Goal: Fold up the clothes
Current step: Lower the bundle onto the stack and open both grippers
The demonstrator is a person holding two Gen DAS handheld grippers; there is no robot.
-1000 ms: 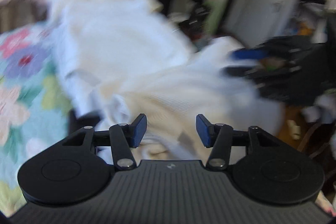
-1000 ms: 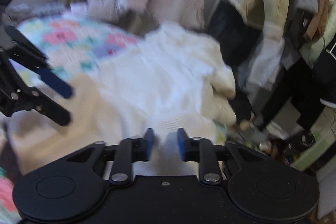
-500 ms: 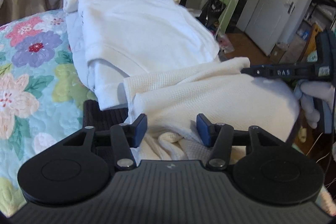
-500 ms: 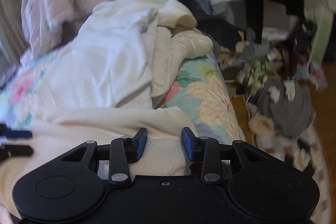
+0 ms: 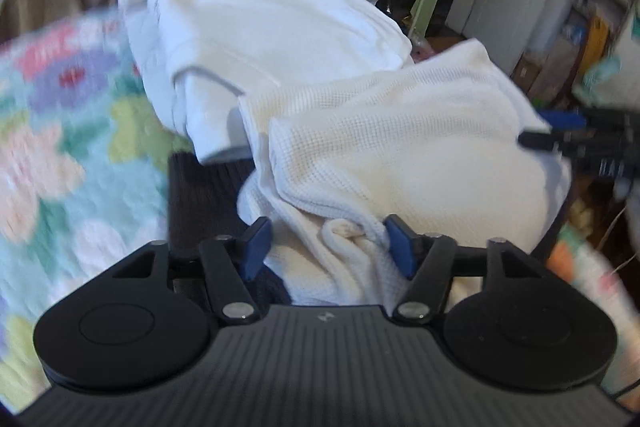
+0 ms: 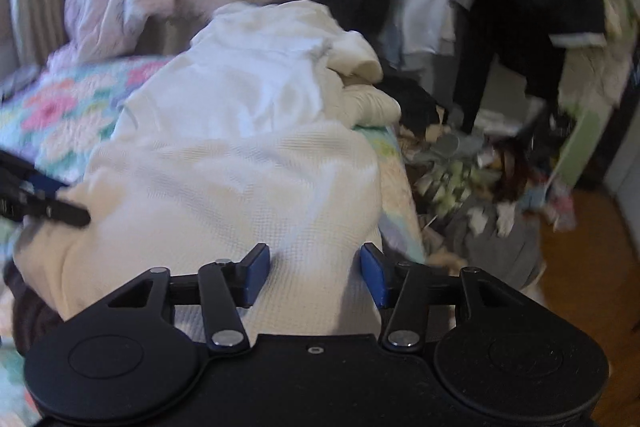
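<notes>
Clothes and clutter crowded the bedroom floor (image 6: 492, 187) beyond a bed covered by a floral quilt (image 5: 60, 131). On the quilt lay a cream waffle-knit garment (image 5: 400, 155), folded over into a thick bundle, with a smoother white garment (image 5: 260, 11) heaped just behind it and a dark ribbed cloth (image 5: 204, 195) showing under its near edge. The left hand-held gripper (image 5: 326, 247) hovered low over the bundle's near corner, its blue pads spreading apart, with a bunched fold of the waffle knit lying between them but not pinched. The right hand-held gripper (image 6: 316, 277) sat at the opposite end of the same garment, its jaws likewise widening, the knit passing loosely between the pads. Each gripper's tips showed at the edge of the other's view.
</notes>
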